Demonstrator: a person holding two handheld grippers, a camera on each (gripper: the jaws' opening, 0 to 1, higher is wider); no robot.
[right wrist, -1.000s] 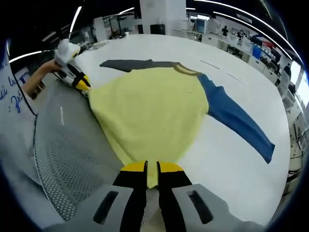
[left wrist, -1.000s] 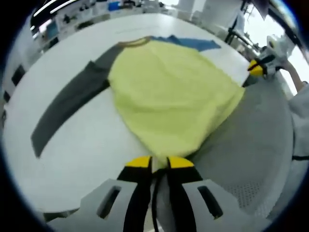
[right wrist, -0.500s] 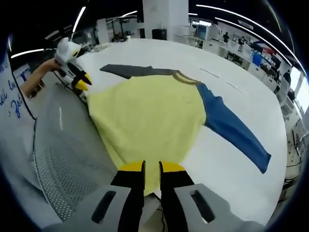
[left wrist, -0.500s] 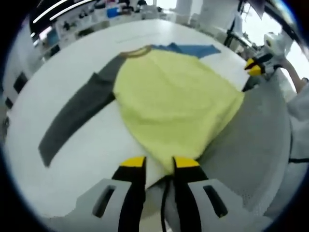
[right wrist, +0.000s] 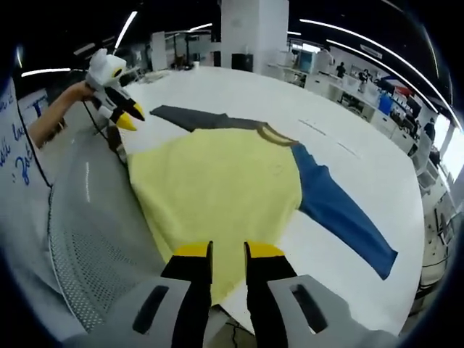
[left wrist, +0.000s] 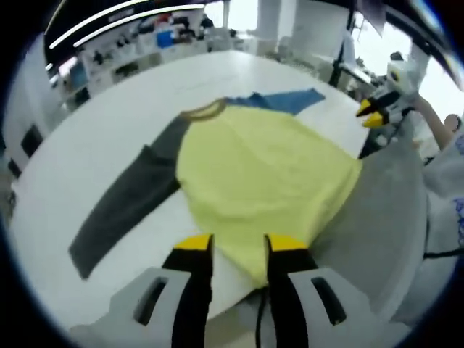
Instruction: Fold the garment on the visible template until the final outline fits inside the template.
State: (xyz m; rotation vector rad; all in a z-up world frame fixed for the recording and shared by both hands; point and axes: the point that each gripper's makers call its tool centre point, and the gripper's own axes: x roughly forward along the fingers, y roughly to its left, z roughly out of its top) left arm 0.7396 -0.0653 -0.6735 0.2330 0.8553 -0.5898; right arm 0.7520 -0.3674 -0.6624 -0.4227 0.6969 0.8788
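In the left gripper view, the left gripper (left wrist: 235, 246) is hovering over the near hem of a long-sleeved shirt (left wrist: 264, 174) that is lying flat on a white table (left wrist: 94, 138). Its jaws are standing apart with nothing between them, the yellow hem showing through the gap. The shirt's yellow body is spreading across the table's near side, with its lower edge reaching a grey mat (left wrist: 384, 217) at the table's near edge. A dark grey sleeve (left wrist: 123, 210) is stretching out to the left, and a blue sleeve (left wrist: 286, 101) is peeking out past the brown collar (left wrist: 203, 110). The right gripper (left wrist: 373, 116) is hanging off to the right, above the hem corner and clear of the cloth.

In the right gripper view, the right gripper (right wrist: 227, 255) is likewise hovering over the hem, its jaws parted and gripping nothing. The blue sleeve (right wrist: 341, 217) is running out to the right, the dark grey sleeve (right wrist: 196, 119) to the far left, and the left gripper (right wrist: 123, 116) is hanging above the far hem corner, a hand (right wrist: 61, 116) holding it. No template outline is discernible under the cloth.

The shirt looks light, soft and limp, so it will likely sag and drag wherever it is lifted. Pinching a sleeve cuff or a hem corner, single layer, seems the surest hold for carrying a fold across.
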